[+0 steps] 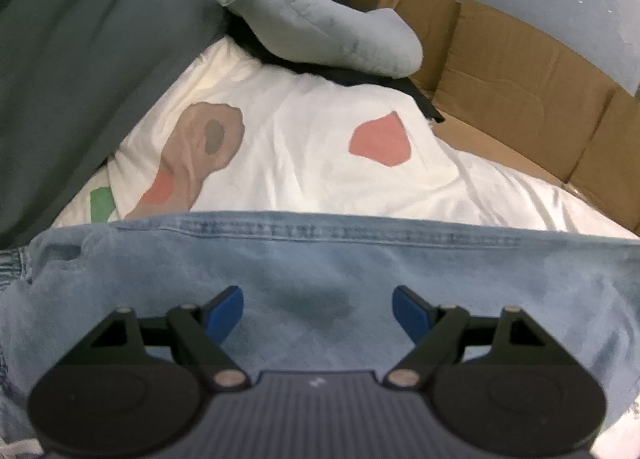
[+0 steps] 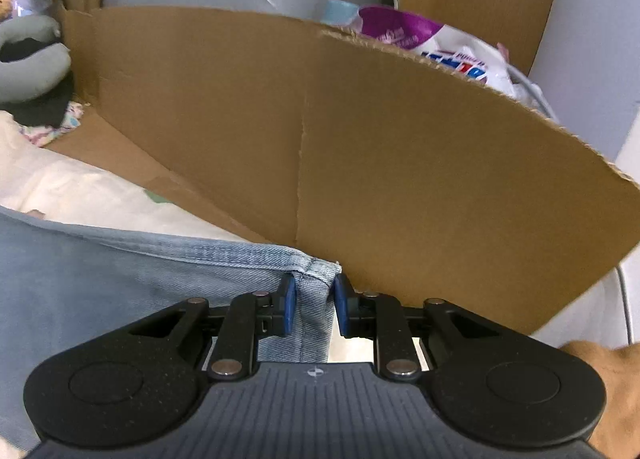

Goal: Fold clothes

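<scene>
One cardboard box point(image 1: 520, 99) is holding one white printed cloth point(image 1: 300, 163); denim jeans point(image 1: 320, 259) are being gripped by the right gripper point(image 2: 314, 305), left gripper point(image 1: 318, 309) jaws gaping.

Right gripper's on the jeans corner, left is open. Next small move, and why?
Probably close the left gripper on the jeans under it. Its jaws stand wide with nothing between them, while the right gripper already pinches the hem corner; both ends likely need holding before folding.

Black linkage arms with silver rivets carry blue-padded fingers point(image 1: 226, 313) on ribbed bodies.
</scene>
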